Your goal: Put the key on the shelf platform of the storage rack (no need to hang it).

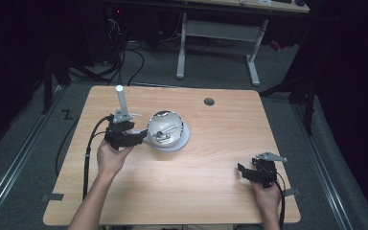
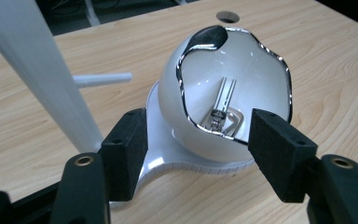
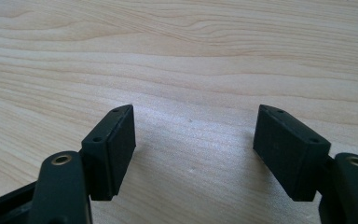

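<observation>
A: What is the left gripper doing?

B: Its two black jaws stand wide apart and grip nothing. Directly ahead of them, and partly between their tips, sits a glossy white dome-shaped object with a wavy chrome-edged opening, resting on a flat white base. Inside the opening lies a small metal clip-like part; I cannot tell what it is.

A: Are the jaws touching it?

B: I cannot tell. The left pad overlaps the base edge, the right pad is just beside the dome's lower rim.

A: Anything else near that gripper?

B: A white rod rises at a tilt just to the left of the jaws.

A: And the right gripper?

B: Also wide open and empty, low over bare wooden table. From the high view it sits well apart from the dome, near the table's front right corner, held in the person's right hand.
</observation>
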Tool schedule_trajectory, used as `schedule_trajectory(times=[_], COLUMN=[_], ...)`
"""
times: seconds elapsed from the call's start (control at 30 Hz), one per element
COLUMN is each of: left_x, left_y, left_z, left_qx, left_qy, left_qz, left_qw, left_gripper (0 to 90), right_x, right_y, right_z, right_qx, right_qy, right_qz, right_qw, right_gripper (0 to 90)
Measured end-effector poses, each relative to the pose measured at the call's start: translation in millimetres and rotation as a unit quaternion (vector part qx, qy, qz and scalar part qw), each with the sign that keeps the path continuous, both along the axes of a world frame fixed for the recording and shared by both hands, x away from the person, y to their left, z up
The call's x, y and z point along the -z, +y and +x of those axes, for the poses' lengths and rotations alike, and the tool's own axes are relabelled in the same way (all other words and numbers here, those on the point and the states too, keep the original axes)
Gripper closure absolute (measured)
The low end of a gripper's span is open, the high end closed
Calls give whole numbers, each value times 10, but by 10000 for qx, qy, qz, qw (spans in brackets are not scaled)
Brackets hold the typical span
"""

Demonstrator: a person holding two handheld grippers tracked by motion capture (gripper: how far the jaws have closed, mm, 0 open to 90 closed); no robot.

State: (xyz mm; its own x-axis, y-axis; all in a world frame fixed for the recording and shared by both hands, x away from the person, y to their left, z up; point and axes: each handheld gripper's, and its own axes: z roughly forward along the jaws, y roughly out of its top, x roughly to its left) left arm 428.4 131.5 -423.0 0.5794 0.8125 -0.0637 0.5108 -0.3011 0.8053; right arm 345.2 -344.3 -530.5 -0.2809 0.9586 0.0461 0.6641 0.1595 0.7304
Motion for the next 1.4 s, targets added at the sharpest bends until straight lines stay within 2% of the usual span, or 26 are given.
schedule_trajectory(times=[0.23, 0.3, 0.6, 0.97, 1.4], left_x=[25, 26, 47, 61, 116], left_y=[108, 154, 292, 379, 486], left_z=[-87, -108, -179, -269, -371], left_qx=[-100, -135, -270, -356, -484], left_qy=[20, 26, 38, -13, 27], left_qz=[21, -63, -138, -154, -149], left_qw=[9999, 9999, 9995, 9992, 9987], left_gripper=[381, 382, 382, 383, 383], right_x=[0, 0, 2, 1, 2], right_y=[-1, 0, 3, 9, 14], right_z=[0, 0, 2, 0, 0], right_qx=[0, 1, -10, 0, 1], right_qy=[1, 2, -16, -7, -13], right_qz=[5, 6, -24, -26, -53], right_qw=[10000, 10000, 10000, 10000, 10000], right_gripper=[300, 299, 300, 299, 299])
